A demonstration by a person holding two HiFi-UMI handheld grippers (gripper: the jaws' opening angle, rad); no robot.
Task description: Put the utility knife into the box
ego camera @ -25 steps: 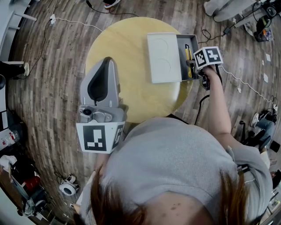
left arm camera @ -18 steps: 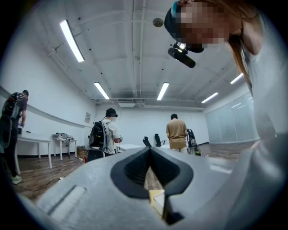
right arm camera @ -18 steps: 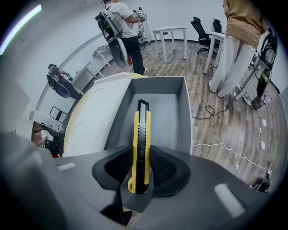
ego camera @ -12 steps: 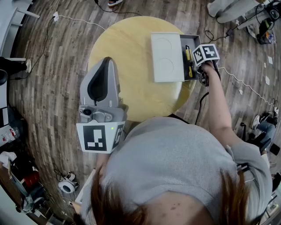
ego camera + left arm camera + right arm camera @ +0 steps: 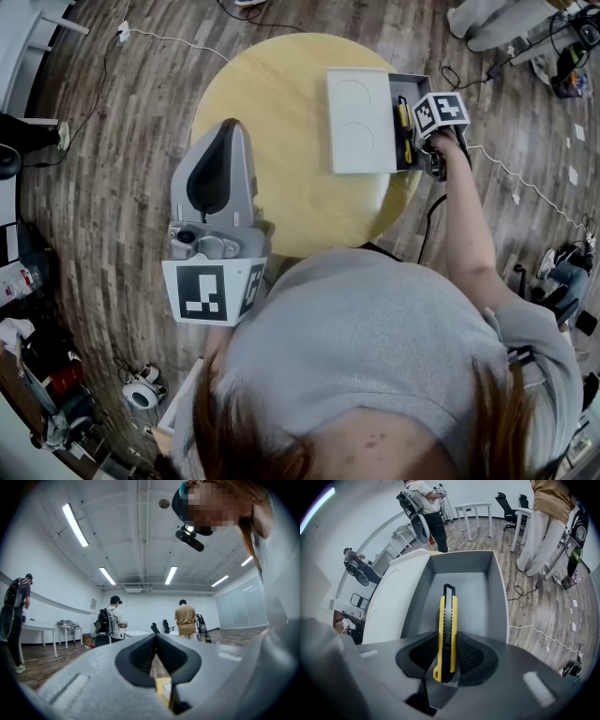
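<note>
A yellow and black utility knife (image 5: 447, 613) stands lengthwise inside the open grey box (image 5: 465, 571), its black tip toward the far wall. My right gripper (image 5: 446, 644) is shut on its rear half, pointing steeply down. In the head view the knife (image 5: 403, 122) shows inside the box (image 5: 413, 82) at the right edge of the table, with the right gripper (image 5: 412, 139) under its marker cube. My left gripper (image 5: 231, 127) hangs level over the near left of the table. In its own view the left gripper (image 5: 156, 638) has its jaws together and holds nothing.
The box's white lid (image 5: 361, 120) lies flat just left of the box on the round yellow table (image 5: 272, 122). Cables (image 5: 487, 155) trail over the wooden floor to the right. Other people (image 5: 186, 617), desks and chairs stand in the room beyond.
My right gripper has sunk a little into the box with the knife still in it. The left gripper has stayed where it was.
</note>
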